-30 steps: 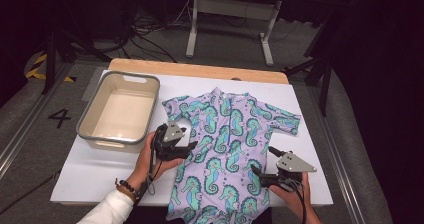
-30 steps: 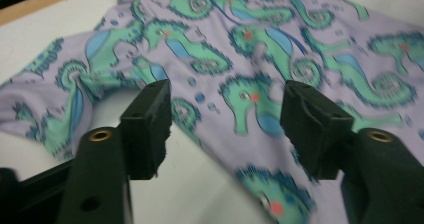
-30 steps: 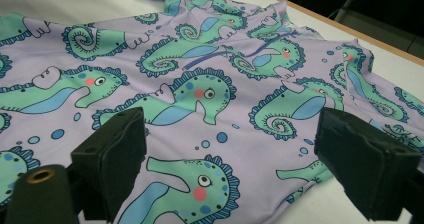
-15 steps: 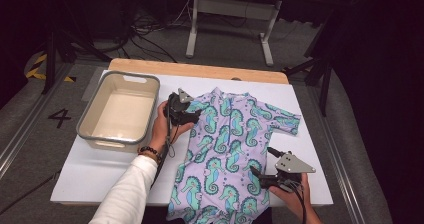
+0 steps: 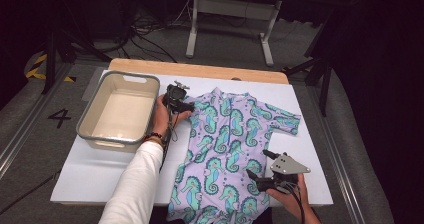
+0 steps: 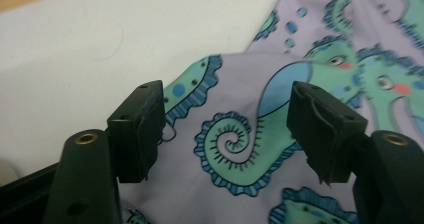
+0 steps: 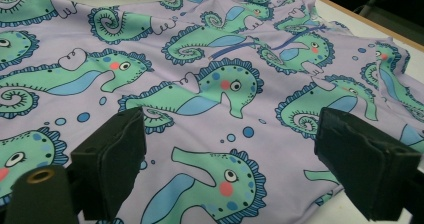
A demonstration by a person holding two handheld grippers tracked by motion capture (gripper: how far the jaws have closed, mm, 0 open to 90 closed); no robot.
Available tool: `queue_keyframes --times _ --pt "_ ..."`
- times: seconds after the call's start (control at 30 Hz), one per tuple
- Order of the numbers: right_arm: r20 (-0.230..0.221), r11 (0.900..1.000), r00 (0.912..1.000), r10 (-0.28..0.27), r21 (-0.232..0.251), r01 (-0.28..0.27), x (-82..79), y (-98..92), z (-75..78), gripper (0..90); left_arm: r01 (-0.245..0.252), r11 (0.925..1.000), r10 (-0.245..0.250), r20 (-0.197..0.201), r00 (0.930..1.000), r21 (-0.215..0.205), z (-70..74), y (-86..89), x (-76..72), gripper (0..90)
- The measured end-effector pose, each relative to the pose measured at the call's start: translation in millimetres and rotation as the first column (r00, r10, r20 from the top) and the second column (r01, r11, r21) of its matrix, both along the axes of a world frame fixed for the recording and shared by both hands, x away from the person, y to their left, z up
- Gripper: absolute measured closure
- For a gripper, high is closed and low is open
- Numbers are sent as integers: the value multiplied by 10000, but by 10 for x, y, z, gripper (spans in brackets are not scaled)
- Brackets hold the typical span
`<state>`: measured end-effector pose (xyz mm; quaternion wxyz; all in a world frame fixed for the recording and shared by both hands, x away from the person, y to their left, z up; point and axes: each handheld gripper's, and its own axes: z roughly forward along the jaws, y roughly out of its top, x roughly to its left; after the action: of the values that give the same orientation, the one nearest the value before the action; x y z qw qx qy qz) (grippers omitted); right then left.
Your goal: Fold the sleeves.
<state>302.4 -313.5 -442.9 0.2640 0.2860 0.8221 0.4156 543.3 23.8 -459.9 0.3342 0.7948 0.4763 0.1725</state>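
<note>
A lilac child's swimsuit (image 5: 230, 134) printed with green seahorses lies flat on the white board, collar at the far end. My left gripper (image 5: 186, 105) sits at its left sleeve, beside the tub. In the left gripper view the jaws stand open with the sleeve fabric (image 6: 240, 134) lying between and under them, its edge by the left pad; the pads do not press on it. My right gripper (image 5: 257, 165) rests at the suit's lower right side. Its jaws are spread wide just above the fabric (image 7: 200, 84) and hold nothing.
A grey plastic tub (image 5: 131, 75) stands to the left of the suit, close to my left hand. The white board (image 5: 100, 169) covers a wooden table (image 5: 200, 69). Beyond the table are dark floor, cables and a metal stand.
My left hand has travelled away from me along the suit's left side, from its middle up to the left sleeve. The right gripper has kept still.
</note>
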Motion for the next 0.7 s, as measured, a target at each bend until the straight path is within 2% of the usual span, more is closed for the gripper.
queue_keyframes --times 0.07,0.13,0.23,0.3,0.4,0.5,0.6,0.7 --pt "-25 10000 10000 60 20 -60 -7 10 4 139 -48 9999 51 -276 9996 103 -43 -2 9 349" --pt "-53 10000 10000 81 57 -80 -10 14 9 139 -93 9999 94 -214 9997 48 -43 18 7 382" --pt "-209 9998 9997 128 183 -124 -4 12 7 140 56 10000 -54 -265 9996 53 -27 18 -3 505" --pt "-491 9982 9983 304 522 -278 4 0 9 141 221 9997 -220 -264 9994 55 -20 22 -16 654" --pt "-586 9969 9977 339 726 -296 11 -14 21 141 443 9990 -445 -290 9986 -58 -22 32 -21 874" --pt "-599 9967 9978 286 771 -239 9 -23 29 141 474 9989 -473 -234 9986 31 -12 28 -33 896" --pt "-560 9977 9982 224 657 -187 9 -20 25 142 532 9986 -531 155 9985 -51 39 9 -77 897" --pt "-551 9983 9982 236 536 -207 5 -3 20 143 683 9970 -657 689 9955 -362 148 -31 -146 897"
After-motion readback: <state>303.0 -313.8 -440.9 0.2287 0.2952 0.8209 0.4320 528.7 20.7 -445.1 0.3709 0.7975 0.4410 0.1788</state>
